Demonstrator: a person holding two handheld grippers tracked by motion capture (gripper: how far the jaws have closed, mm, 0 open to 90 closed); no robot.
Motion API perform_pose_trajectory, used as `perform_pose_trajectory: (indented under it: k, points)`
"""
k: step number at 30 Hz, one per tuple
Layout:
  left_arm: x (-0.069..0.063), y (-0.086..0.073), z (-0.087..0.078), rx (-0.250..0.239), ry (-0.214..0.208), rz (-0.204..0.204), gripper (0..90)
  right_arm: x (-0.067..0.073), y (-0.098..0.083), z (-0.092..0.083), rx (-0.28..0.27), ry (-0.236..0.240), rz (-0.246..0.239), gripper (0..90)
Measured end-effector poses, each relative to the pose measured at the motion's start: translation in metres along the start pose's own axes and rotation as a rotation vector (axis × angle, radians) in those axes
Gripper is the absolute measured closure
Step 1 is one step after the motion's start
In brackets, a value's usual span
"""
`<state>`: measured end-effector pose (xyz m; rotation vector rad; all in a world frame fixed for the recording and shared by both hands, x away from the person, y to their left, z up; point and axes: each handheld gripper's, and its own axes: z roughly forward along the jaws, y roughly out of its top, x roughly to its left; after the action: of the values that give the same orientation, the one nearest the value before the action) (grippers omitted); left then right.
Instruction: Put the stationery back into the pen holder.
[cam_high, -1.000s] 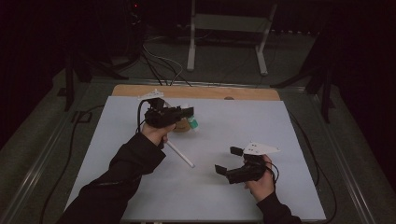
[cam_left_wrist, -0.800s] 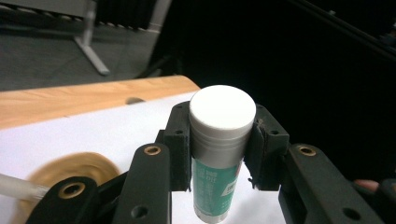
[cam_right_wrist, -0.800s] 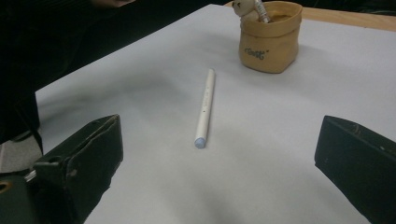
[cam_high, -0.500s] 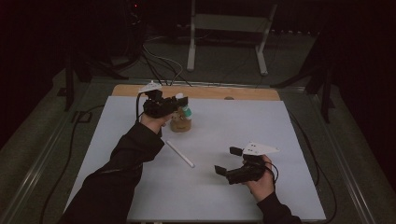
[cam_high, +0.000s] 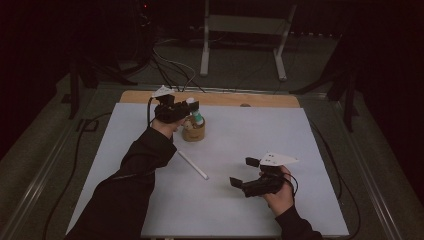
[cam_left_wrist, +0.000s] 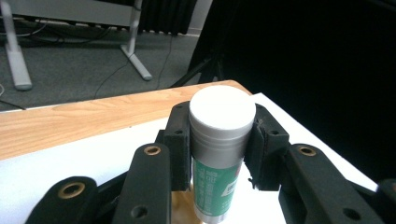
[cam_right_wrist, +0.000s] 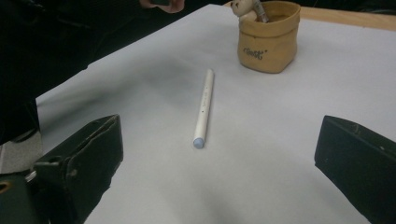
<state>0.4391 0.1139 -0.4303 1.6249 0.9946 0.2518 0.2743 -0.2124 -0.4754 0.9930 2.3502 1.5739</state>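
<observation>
High view: dim, underexposed; room beyond falls to near black, the white paper-covered table reads dull grey. Left gripper view: brighter, the white-capped green glue stick sharp, its cap faintly glaring; background soft. Right gripper view: even light, soft shadows beside the white plastic pen; near jaws blurred.

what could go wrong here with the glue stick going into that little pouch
The left hand-held gripper clamps the glue stick just under its cap, above the tan pouch. The pouch looks soft and light, so a bump from the stick's base could tip it. Something already stands in the pouch, so the stick may catch on it. The white pen lies loose on the sheet and a sleeve might roll it.
</observation>
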Motion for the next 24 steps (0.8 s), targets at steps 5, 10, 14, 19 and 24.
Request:
perform_pose_trajectory:
  k: [5,10,14,19,24]
  points:
    - [0.003,-0.003,0.005,0.0,0.031,0.03,66.0,0.0,-0.001,0.001,0.007,0.005,0.003,0.9]
    - [0.006,-0.006,0.009,0.012,0.048,0.05,66.0,0.0,-0.001,0.001,0.007,0.005,0.006,0.9]
    - [0.008,-0.008,0.013,0.025,0.064,0.061,65.9,0.0,-0.001,0.001,0.005,0.008,0.009,0.9]
    - [0.01,-0.01,0.018,0.042,0.067,0.051,65.9,-0.001,-0.002,0.0,0.005,0.014,0.014,0.9]
    - [0.009,-0.014,0.024,0.078,0.074,0.069,65.9,-0.001,-0.002,0.0,0.006,0.014,0.015,0.9]
